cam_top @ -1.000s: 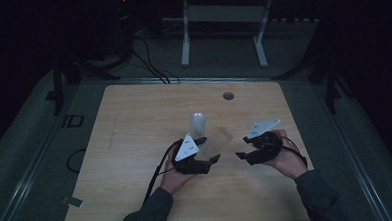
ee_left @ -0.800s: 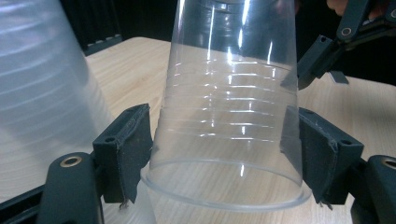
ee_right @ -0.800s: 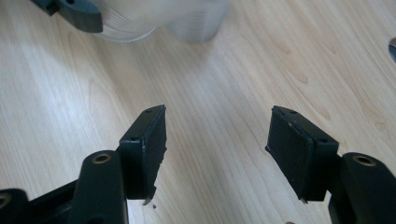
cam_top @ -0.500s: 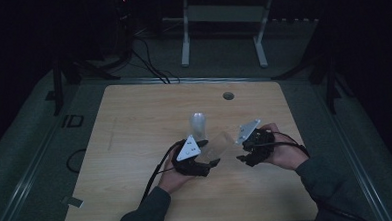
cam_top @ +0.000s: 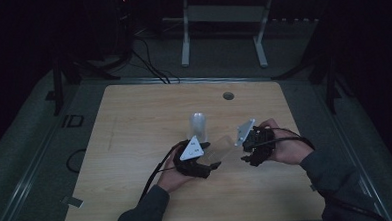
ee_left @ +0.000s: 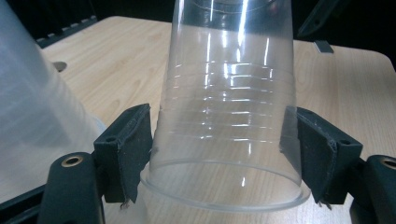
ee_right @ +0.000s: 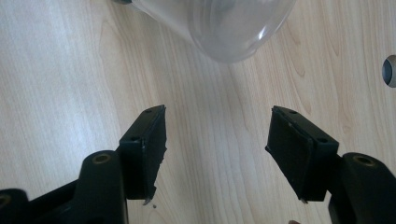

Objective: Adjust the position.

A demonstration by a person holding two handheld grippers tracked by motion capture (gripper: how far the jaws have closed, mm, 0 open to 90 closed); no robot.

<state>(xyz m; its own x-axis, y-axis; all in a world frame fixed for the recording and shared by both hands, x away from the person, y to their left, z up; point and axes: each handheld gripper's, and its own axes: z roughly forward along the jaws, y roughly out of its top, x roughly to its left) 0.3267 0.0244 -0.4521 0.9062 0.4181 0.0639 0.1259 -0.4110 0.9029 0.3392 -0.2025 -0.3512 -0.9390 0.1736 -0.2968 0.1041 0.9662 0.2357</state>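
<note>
In the left gripper view, the left gripper (ee_left: 224,149) pinches a clear cup (ee_left: 229,107) at frame centre, a pad on each side near its rim; its jaws have just been closing a little. In the high view, the cup (cam_top: 224,145) lies just right of centre between both grippers. The right gripper (ee_right: 217,149) stands spread over bare table (ee_right: 70,70), the cup's base (ee_right: 224,28) above it at the top edge.

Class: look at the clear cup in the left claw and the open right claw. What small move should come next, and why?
Probably bring the right claw forward to the clear cup. Its jaws stand open and empty over bare table, while the left claw clamps the cup near its rim.
</note>
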